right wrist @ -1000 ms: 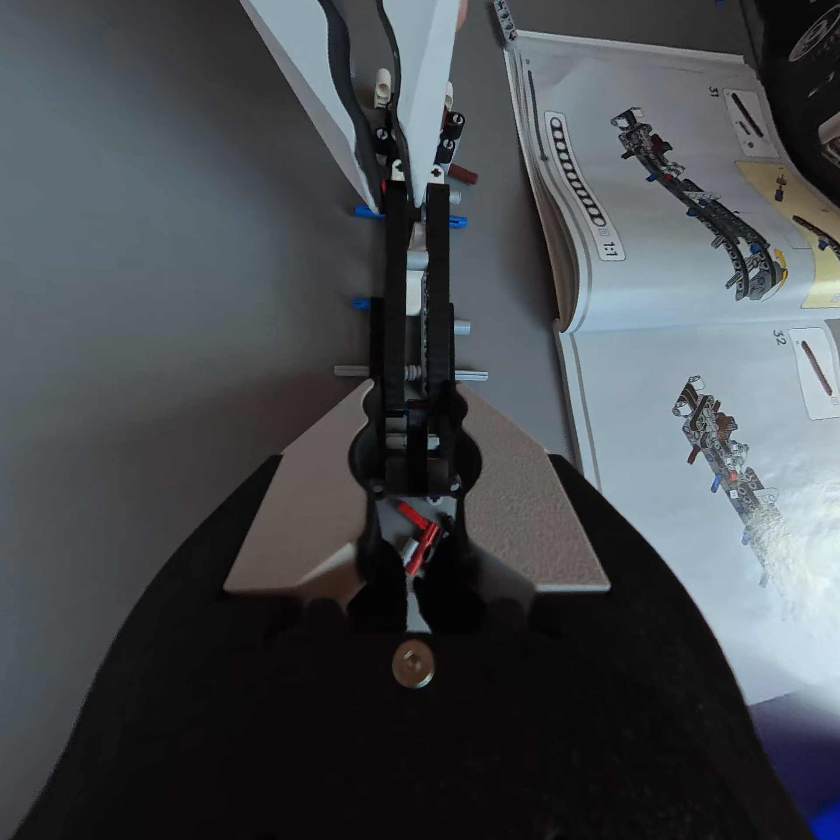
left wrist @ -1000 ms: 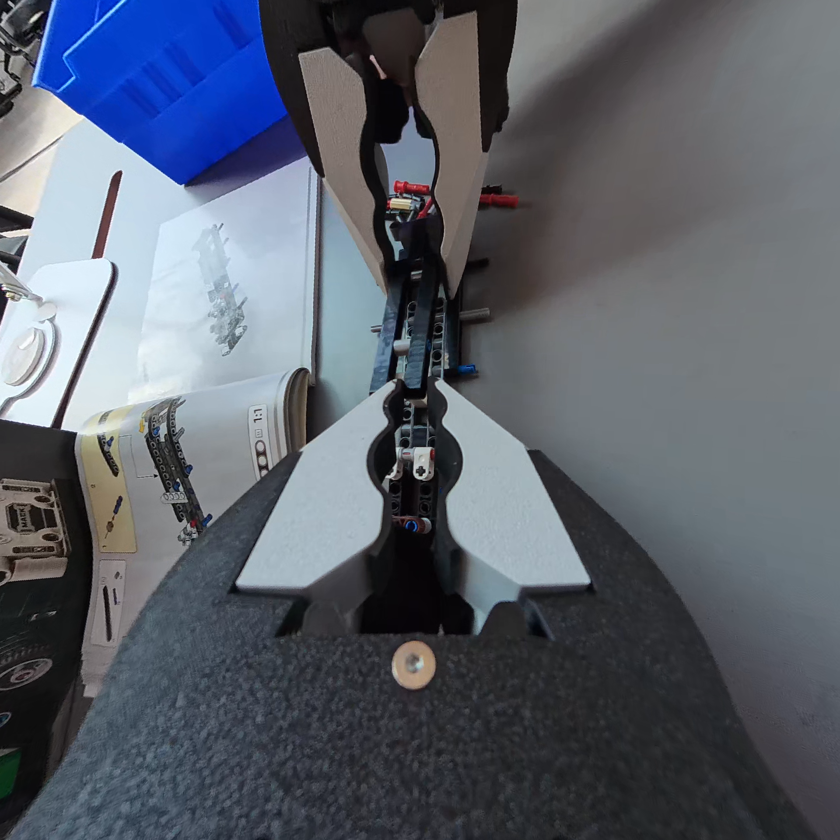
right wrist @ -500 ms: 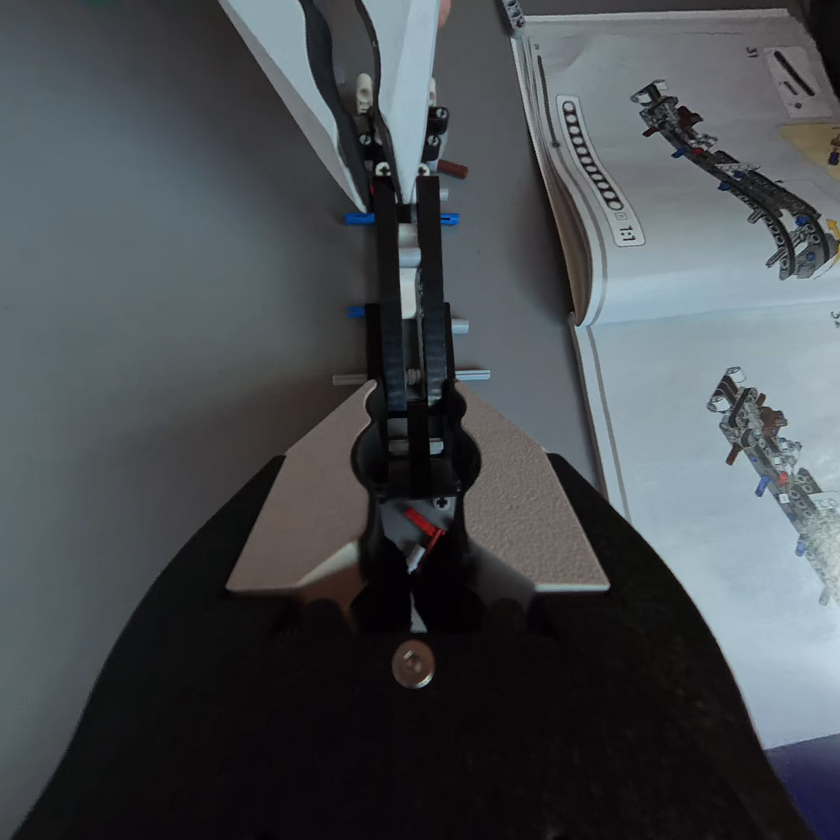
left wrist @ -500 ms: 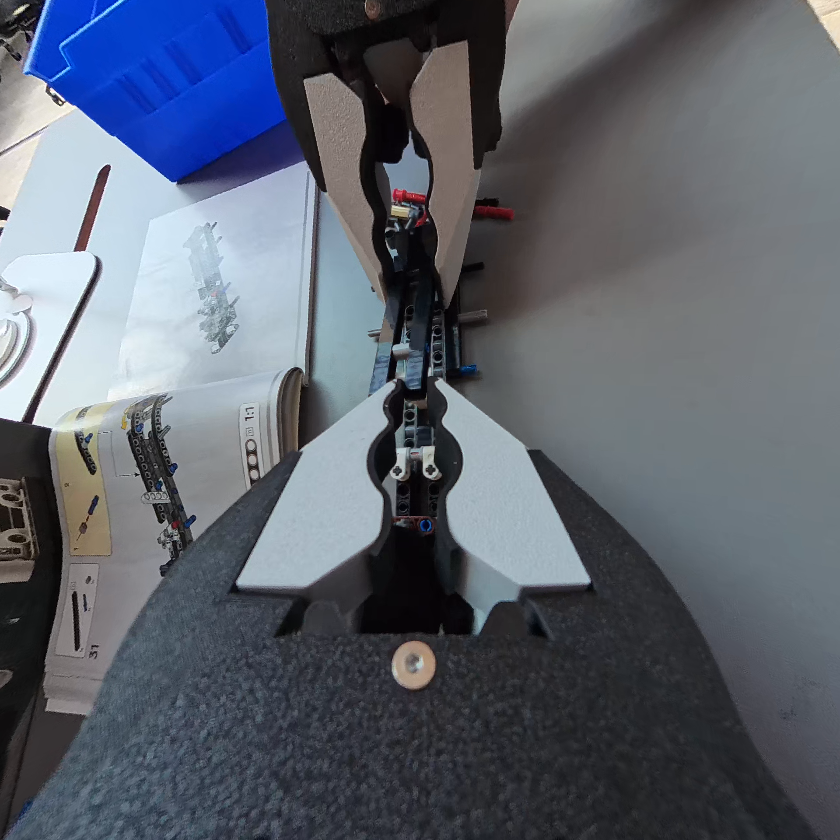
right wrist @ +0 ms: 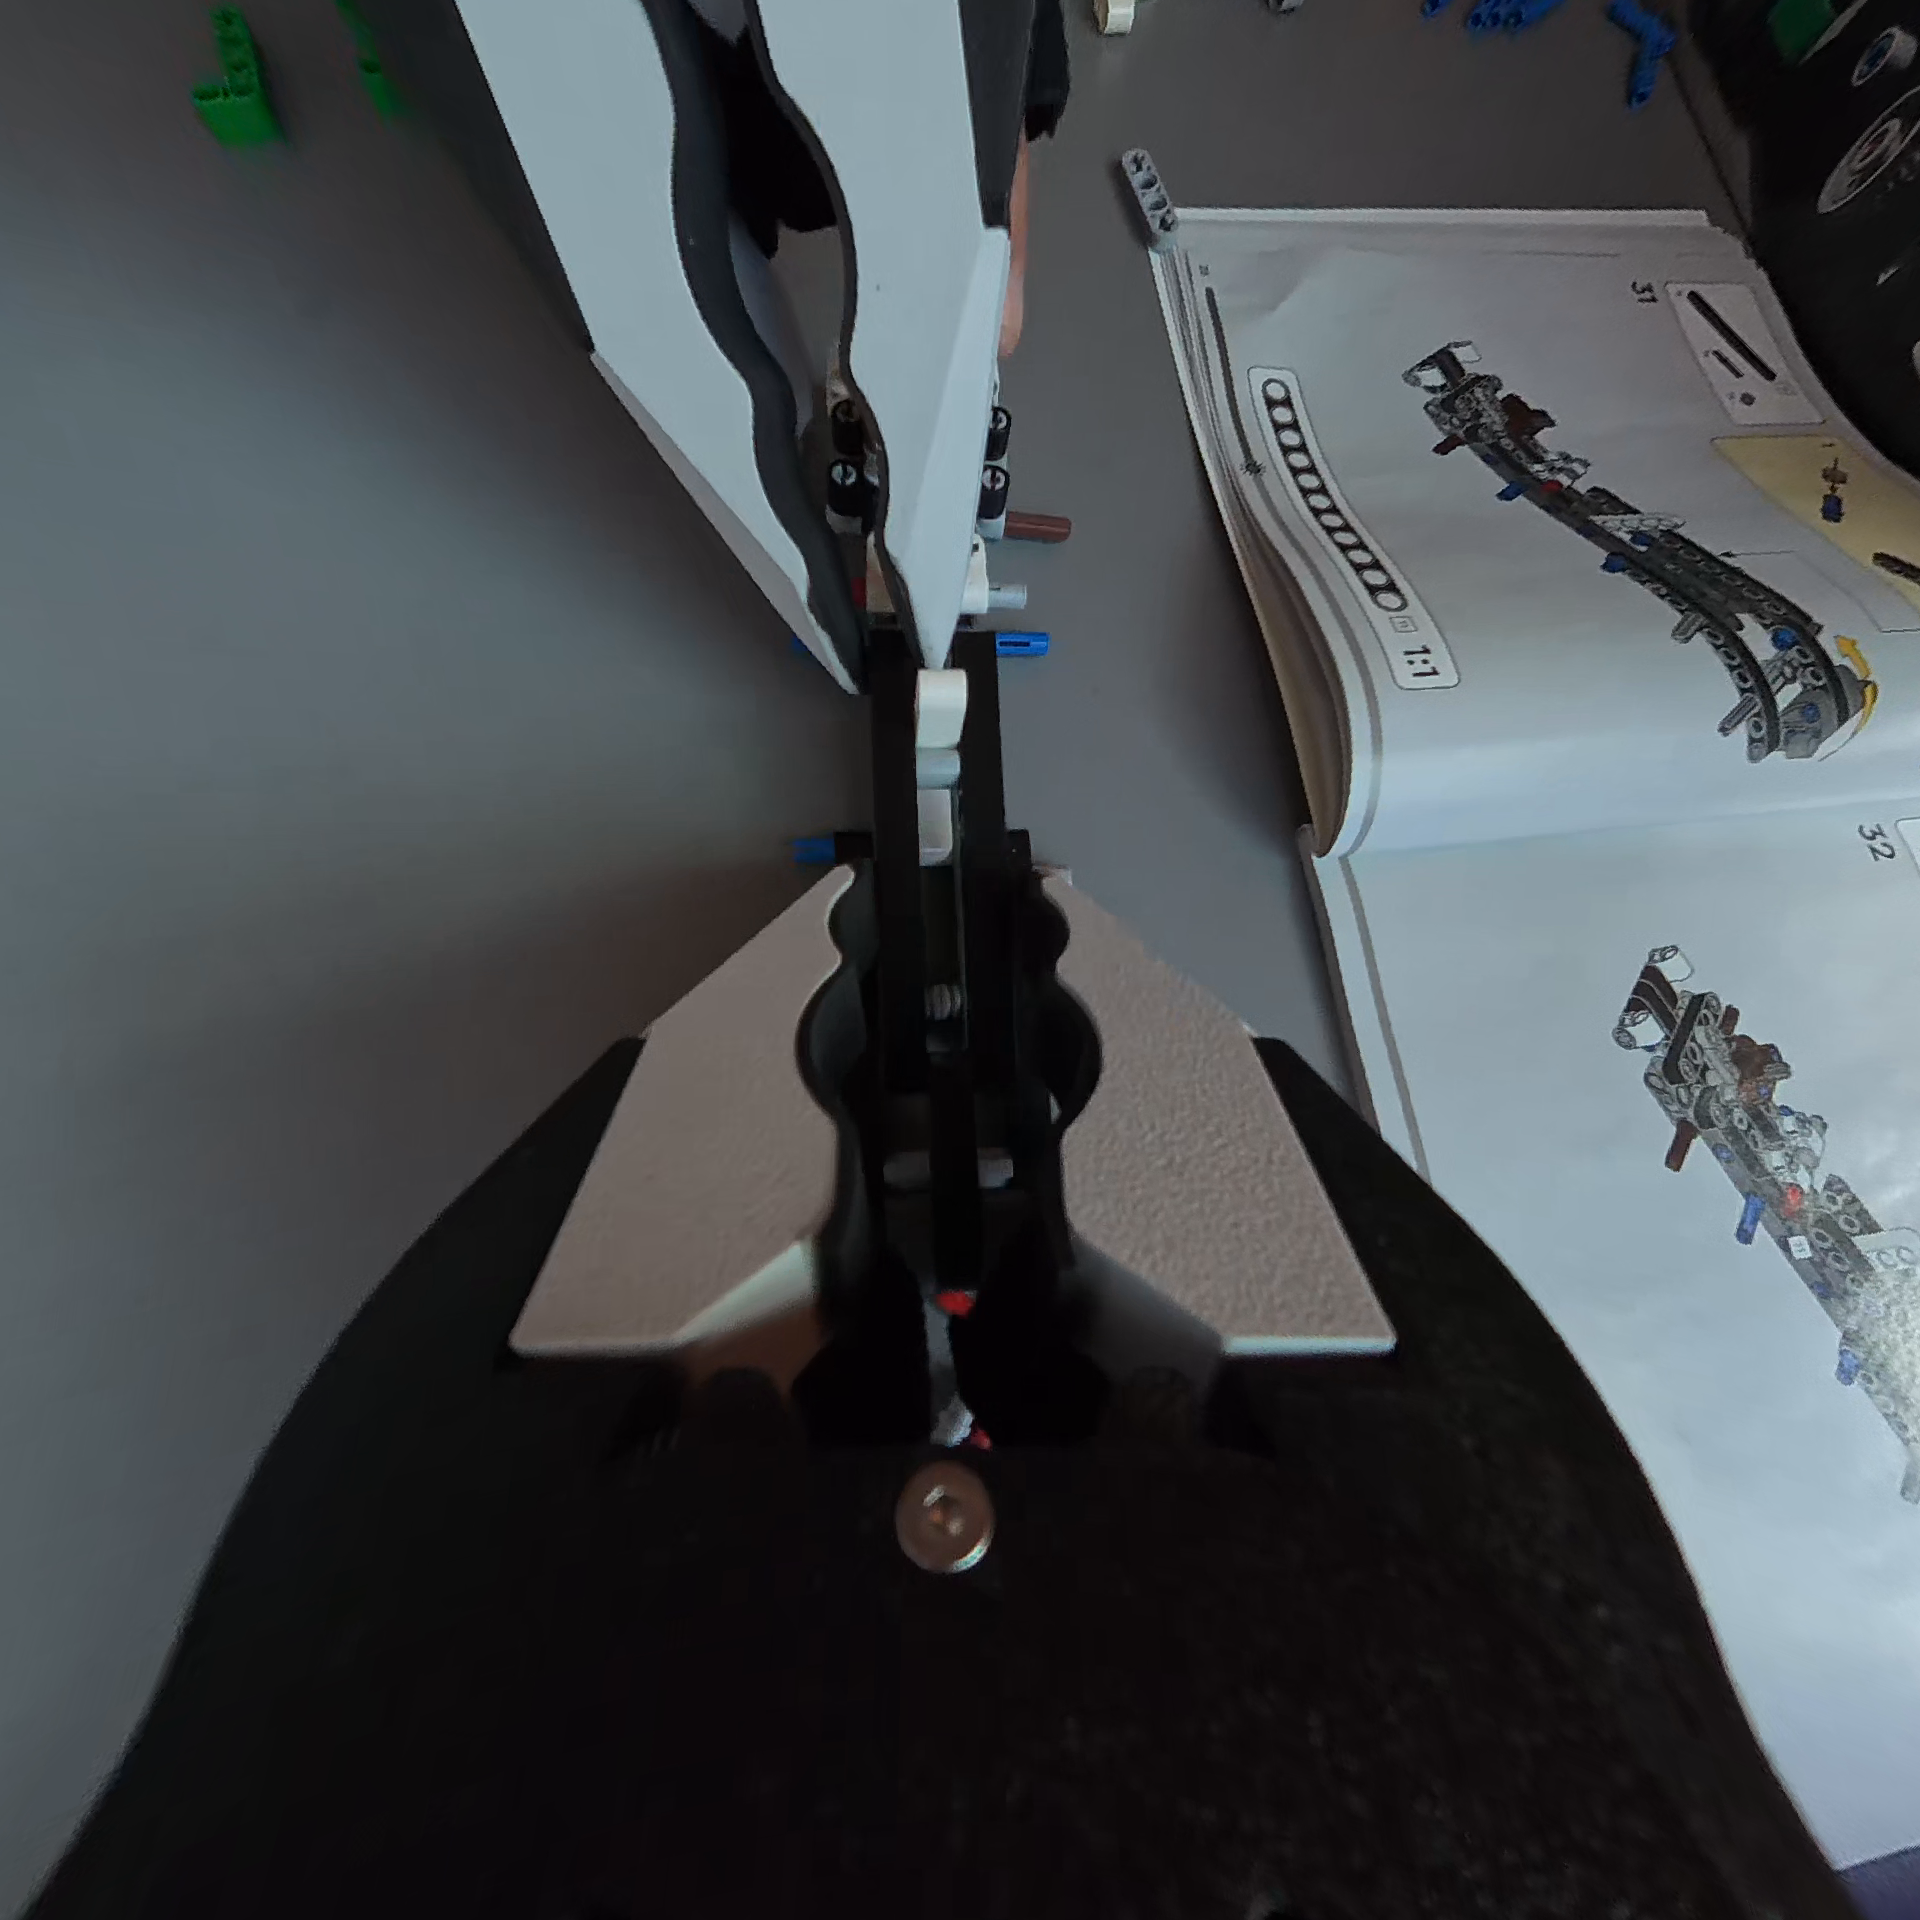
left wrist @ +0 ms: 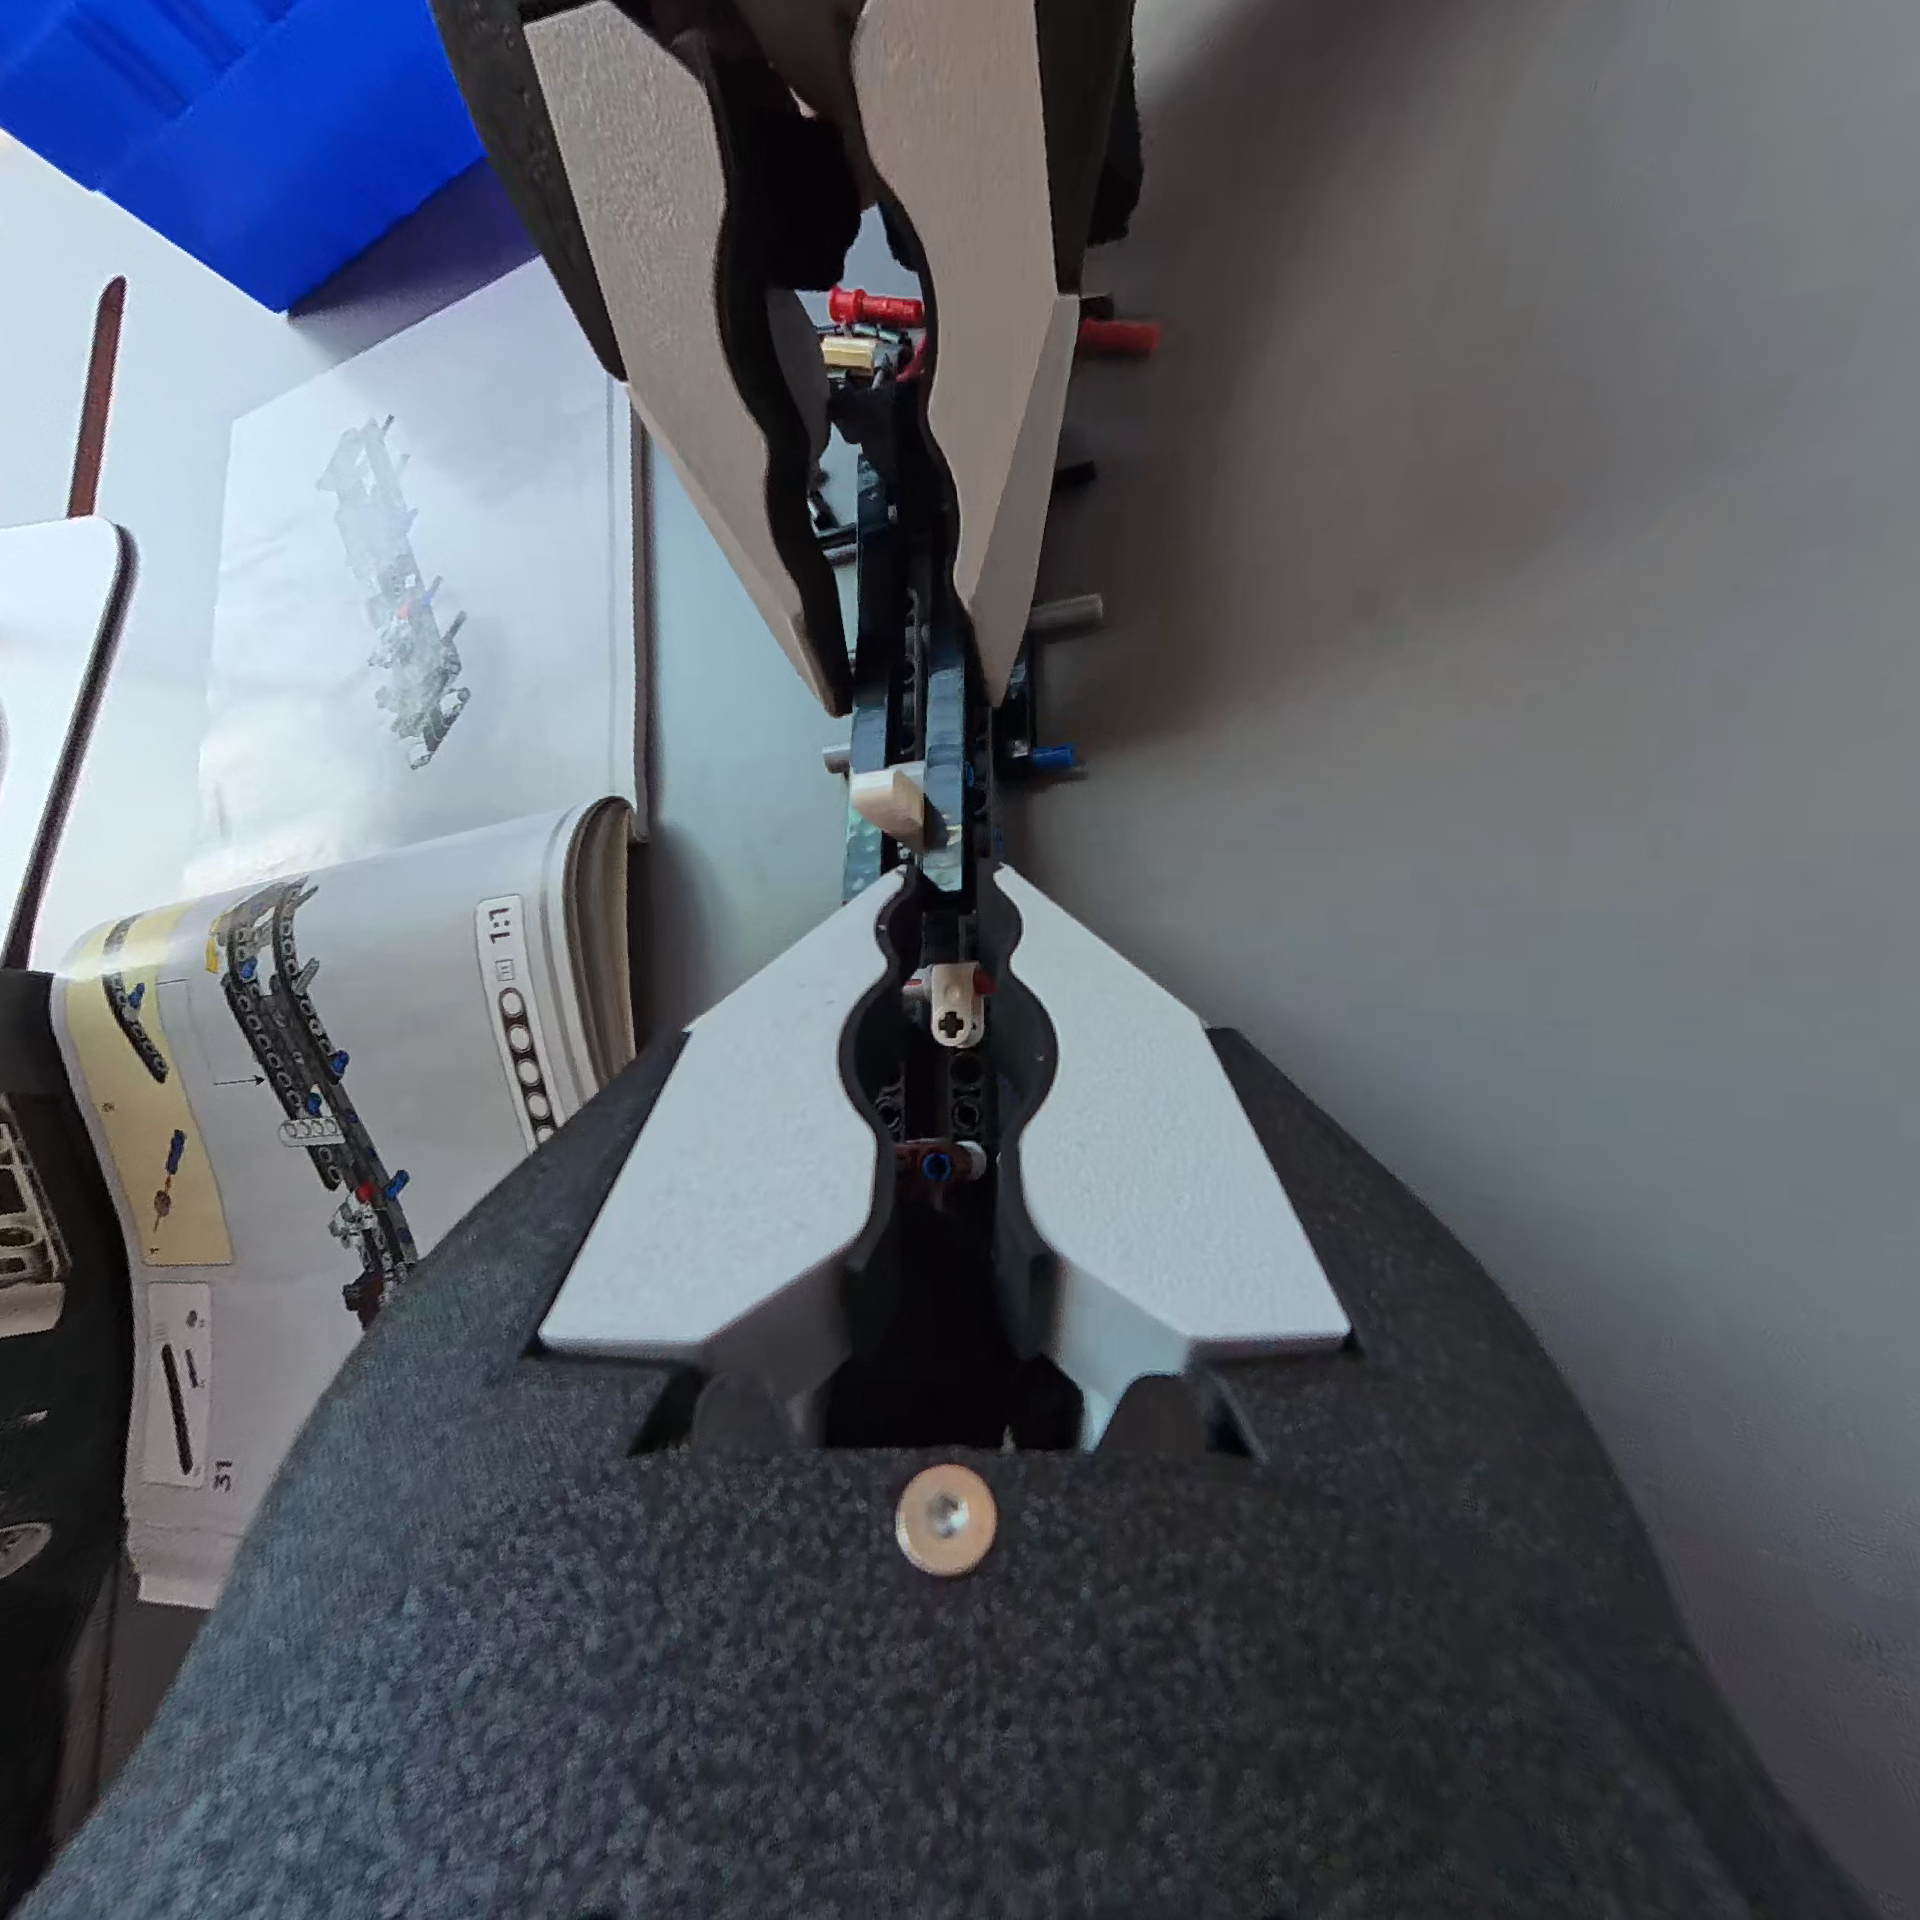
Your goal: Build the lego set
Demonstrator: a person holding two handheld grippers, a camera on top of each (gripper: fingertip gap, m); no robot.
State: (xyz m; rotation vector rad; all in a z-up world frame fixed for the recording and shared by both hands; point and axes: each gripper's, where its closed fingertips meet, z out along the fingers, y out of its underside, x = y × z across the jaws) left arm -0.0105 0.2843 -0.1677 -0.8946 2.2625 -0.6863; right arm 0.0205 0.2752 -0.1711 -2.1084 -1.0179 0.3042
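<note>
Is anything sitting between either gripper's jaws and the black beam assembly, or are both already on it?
Nothing visible stands between. The left gripper and right gripper each close directly on opposite ends of the black beam assembly, facing each other. The instruction booklet lies off to the side.

Left wrist view: we look forward along our left gripper [left wrist: 940, 894] from close above the grey table [left wrist: 1507, 727], facing the right gripper [left wrist: 904, 665] across the black beam assembly [left wrist: 940, 748]; the open instruction booklet [left wrist: 416, 1039] lies left of the assembly. Right wrist view: we look the opposite way along our right gripper [right wrist: 945, 883], equally close, booklet [right wrist: 1558, 727] on the right. Shared between both: the assembly [right wrist: 894, 748], the booklet, the table [right wrist: 364, 623] and the opposing gripper [right wrist: 883, 665].
</note>
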